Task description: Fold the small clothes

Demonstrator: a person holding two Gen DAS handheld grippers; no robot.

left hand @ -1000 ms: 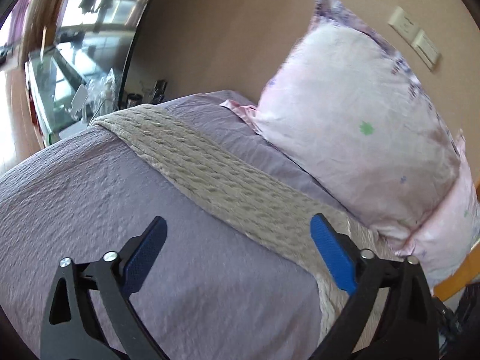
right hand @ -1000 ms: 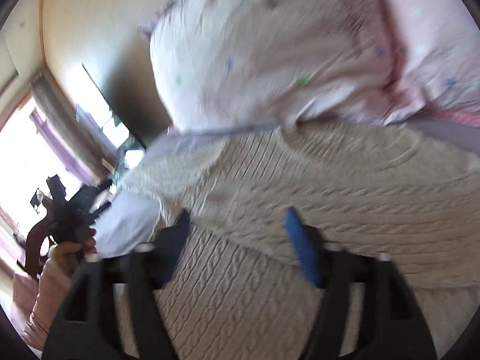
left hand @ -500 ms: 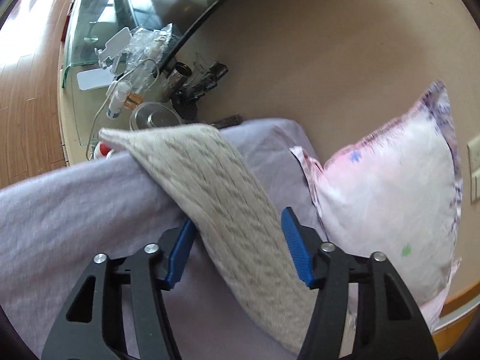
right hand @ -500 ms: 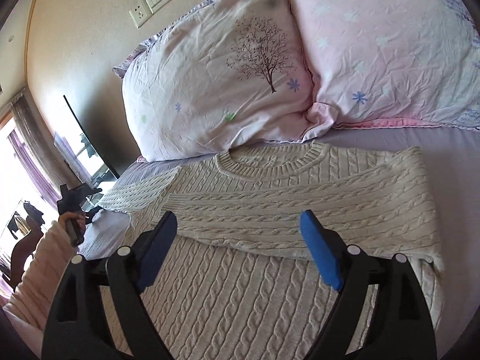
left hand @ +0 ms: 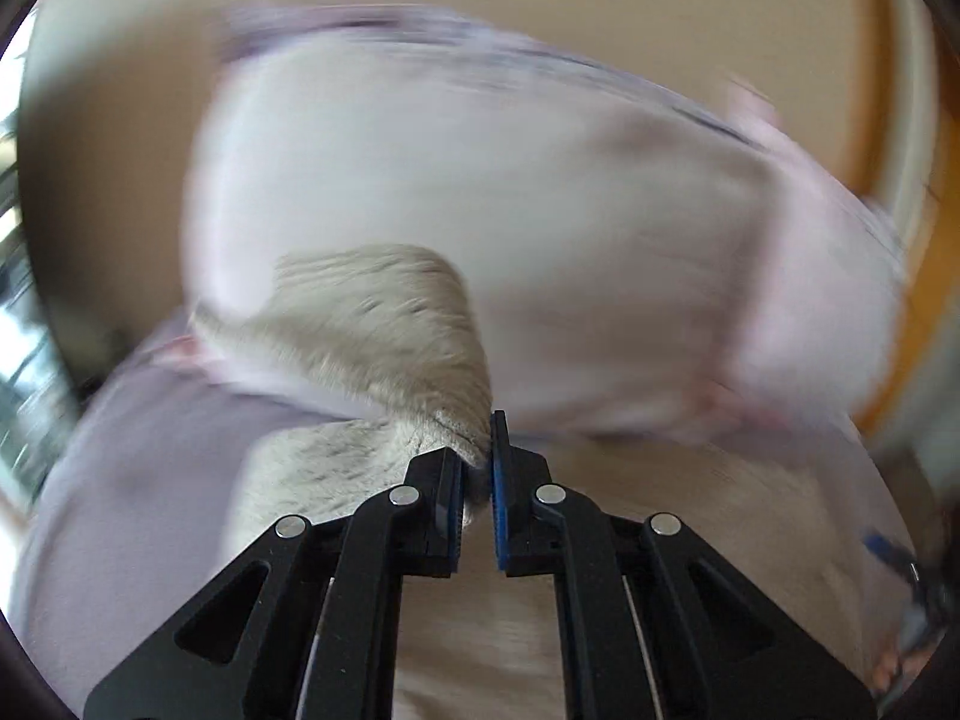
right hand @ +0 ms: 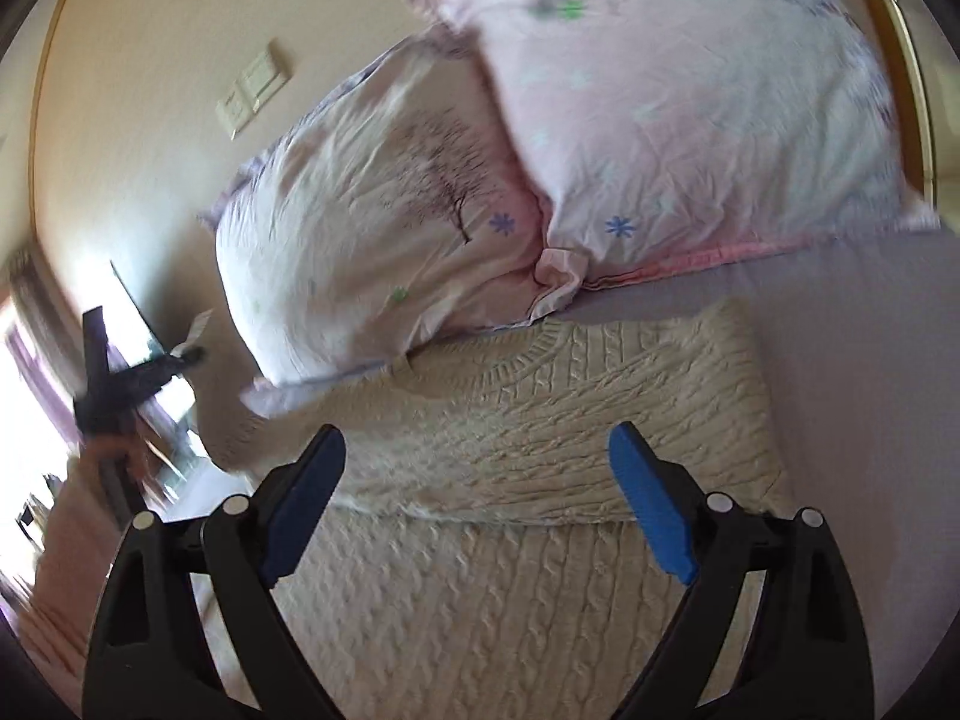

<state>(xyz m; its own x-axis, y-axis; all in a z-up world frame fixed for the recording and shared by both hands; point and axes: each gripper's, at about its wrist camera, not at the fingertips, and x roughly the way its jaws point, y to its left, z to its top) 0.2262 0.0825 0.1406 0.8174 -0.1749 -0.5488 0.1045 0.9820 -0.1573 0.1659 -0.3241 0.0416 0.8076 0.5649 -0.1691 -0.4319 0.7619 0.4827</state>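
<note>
A cream cable-knit sweater (right hand: 540, 420) lies flat on the lilac bed, its right sleeve folded across the chest. In the blurred left wrist view my left gripper (left hand: 477, 468) is shut on the sweater's left sleeve (left hand: 384, 324) and holds it lifted off the bed. That gripper also shows in the right wrist view (right hand: 120, 384) at the far left, with the sleeve cuff (right hand: 201, 324) sticking up from it. My right gripper (right hand: 480, 480) is open and empty, hovering over the sweater's body.
Two pink patterned pillows (right hand: 390, 210) (right hand: 690, 96) lean against the beige wall behind the sweater. Wall switches (right hand: 252, 87) sit above them. The lilac bedsheet (right hand: 870, 360) extends to the right. A window glows at the far left.
My left gripper has closed on the left sleeve and lifted it, swinging toward the pillows. My right gripper stays open and has shifted a little over the sweater.
</note>
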